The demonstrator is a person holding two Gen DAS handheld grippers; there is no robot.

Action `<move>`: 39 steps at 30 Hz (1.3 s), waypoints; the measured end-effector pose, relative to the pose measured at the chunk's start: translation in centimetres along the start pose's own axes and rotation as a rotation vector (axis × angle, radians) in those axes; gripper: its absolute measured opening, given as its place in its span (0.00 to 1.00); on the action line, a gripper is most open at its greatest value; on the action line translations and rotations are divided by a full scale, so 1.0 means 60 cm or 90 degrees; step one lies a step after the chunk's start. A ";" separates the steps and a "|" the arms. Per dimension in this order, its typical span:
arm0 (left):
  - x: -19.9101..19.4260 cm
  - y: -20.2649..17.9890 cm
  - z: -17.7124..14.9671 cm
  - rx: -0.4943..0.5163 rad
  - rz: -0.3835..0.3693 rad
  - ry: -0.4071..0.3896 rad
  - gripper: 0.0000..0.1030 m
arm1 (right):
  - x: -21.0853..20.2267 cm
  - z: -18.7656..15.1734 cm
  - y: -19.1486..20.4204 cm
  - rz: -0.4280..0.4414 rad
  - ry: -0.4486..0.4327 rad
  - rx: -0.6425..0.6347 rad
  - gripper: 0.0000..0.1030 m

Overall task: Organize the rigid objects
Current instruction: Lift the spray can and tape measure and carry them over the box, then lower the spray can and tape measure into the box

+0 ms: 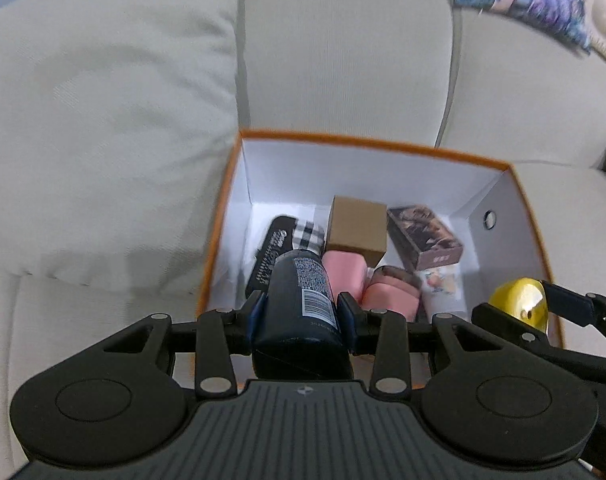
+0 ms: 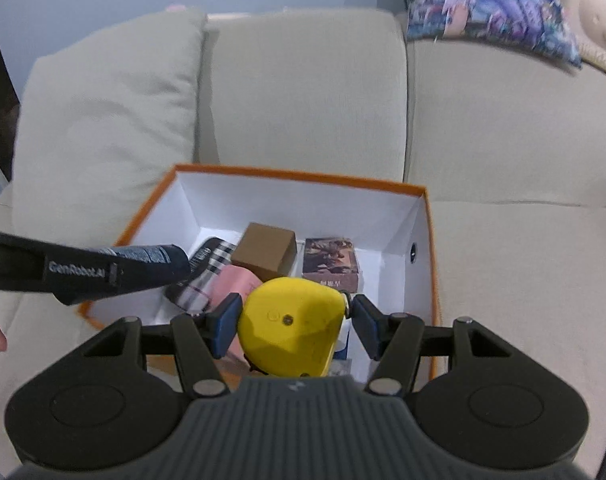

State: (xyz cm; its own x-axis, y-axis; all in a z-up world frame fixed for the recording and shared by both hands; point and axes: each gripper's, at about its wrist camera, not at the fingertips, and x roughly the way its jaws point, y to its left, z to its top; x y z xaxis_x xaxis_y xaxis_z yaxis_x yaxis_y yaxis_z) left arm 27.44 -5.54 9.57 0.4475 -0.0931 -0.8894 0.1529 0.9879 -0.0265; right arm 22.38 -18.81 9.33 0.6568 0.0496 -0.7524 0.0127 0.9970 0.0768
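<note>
- The left gripper (image 1: 301,312) is clamped on a dark tube (image 1: 303,304), barcode side up, held over the near end of the orange box (image 1: 367,142).
- The right gripper (image 2: 293,322) pinches a yellow object (image 2: 289,326) over the same box, just right of the left gripper.
- Below and ahead of both, the box holds a brown carton (image 1: 359,228), pink items (image 1: 343,276) and a printed packet (image 1: 423,236).
- The box sits on a sofa (image 1: 343,60).
</note>
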 end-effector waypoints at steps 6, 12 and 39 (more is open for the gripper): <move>0.061 0.002 0.002 0.009 0.014 0.031 0.43 | 0.069 -0.011 0.001 -0.001 0.039 -0.013 0.60; 0.084 0.000 0.006 0.007 0.003 0.039 0.43 | 0.110 -0.025 0.005 -0.020 0.059 -0.044 0.60; 0.129 -0.013 0.008 0.013 0.016 0.089 0.41 | 0.149 -0.027 -0.008 -0.029 0.106 -0.030 0.60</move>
State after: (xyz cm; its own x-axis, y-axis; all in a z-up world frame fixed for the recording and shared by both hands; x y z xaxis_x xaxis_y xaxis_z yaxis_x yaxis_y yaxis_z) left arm 31.21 -7.09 2.94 0.3252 -0.0482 -0.9444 0.1611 0.9869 0.0051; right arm 27.07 -18.74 1.51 0.5224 0.0093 -0.8526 0.0019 0.9999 0.0121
